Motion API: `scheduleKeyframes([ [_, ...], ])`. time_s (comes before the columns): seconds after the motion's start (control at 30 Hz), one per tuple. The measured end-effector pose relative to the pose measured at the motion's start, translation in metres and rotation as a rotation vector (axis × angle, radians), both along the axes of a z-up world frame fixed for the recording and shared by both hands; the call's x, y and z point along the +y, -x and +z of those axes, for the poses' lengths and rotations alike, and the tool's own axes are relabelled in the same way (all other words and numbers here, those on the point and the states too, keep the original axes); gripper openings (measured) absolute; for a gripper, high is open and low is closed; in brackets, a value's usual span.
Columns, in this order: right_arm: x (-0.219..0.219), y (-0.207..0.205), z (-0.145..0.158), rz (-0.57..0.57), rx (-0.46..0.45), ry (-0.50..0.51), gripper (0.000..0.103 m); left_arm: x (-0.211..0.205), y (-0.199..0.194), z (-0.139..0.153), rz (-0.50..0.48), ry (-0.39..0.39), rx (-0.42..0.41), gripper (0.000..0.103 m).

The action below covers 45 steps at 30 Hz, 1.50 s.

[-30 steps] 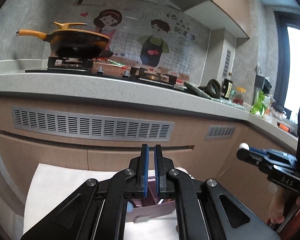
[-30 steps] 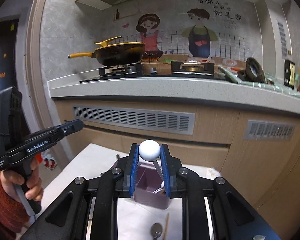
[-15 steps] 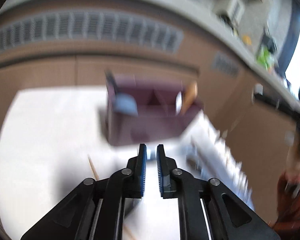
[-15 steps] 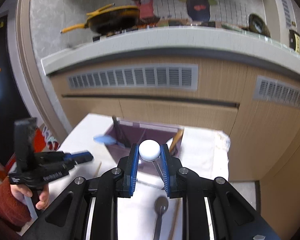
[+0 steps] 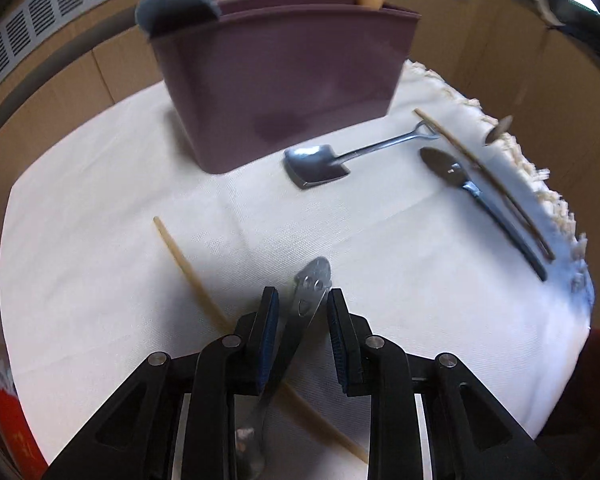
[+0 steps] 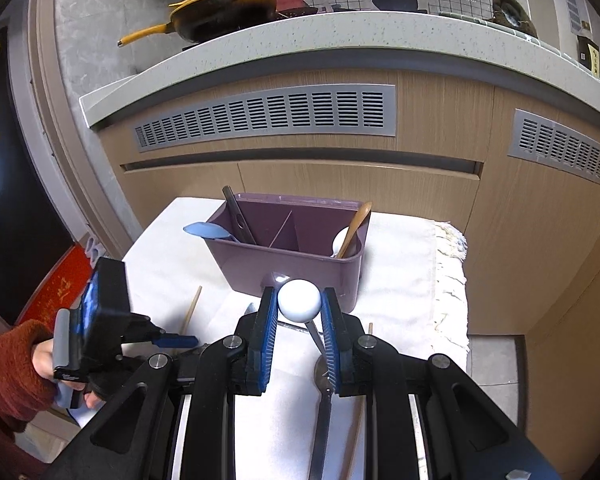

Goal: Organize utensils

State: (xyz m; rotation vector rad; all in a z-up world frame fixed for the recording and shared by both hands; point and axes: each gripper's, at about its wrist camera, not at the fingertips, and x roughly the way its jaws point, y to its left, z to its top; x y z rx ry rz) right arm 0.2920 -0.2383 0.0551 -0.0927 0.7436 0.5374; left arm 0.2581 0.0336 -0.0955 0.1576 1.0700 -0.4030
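Opening over the white cloth point(image 5: 100, 248), the left gripper point(image 5: 302, 308) straddles a flat metal utensil point(image 5: 306, 296) without pressing it. Right of it, the right gripper point(image 6: 299, 308) clamps a white ball-ended utensil point(image 6: 299, 300) before the purple caddy point(image 6: 288, 260).

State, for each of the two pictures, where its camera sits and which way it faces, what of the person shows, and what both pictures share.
Left wrist: on the left gripper, facing steeply down at the cloth; jaws opening around a metal utensil; no hand shows.
Right wrist: on the right gripper, facing down and forward at the cabinets; shut on a white ball; the left hand shows.
Shared: purple caddy, cloth, chopstick.
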Motion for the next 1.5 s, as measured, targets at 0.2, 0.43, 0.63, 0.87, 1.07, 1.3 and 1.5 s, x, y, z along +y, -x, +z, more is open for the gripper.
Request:
scheduleKeyframes([
  [0.2,-0.002,0.005,0.002,-0.011,-0.018,0.007,0.020,0.005,0.007,0.008,0.060,0.031,-0.038,0.013],
  [0.43,-0.007,0.012,0.010,-0.004,-0.020,-0.027,0.020,0.021,0.042,0.068,0.138,0.216,-0.227,0.013],
  [0.63,-0.004,0.013,0.008,0.007,0.003,-0.049,0.020,0.030,0.046,0.096,0.152,0.285,-0.296,0.011],
  [0.87,-0.003,0.011,0.011,0.005,0.006,-0.062,0.020,0.025,0.037,0.120,0.162,0.334,-0.355,0.002],
  [1.07,-0.006,0.001,0.059,0.021,-0.083,-0.127,0.020,0.030,0.027,0.197,0.130,0.376,-0.542,0.002],
  [1.3,0.004,-0.009,0.090,0.017,-0.171,-0.110,0.020,0.049,0.007,0.196,0.165,0.368,-0.506,0.004],
  [1.5,0.011,-0.009,0.057,0.015,-0.112,-0.045,0.020,0.059,-0.009,0.113,0.261,0.342,-0.248,0.018],
])
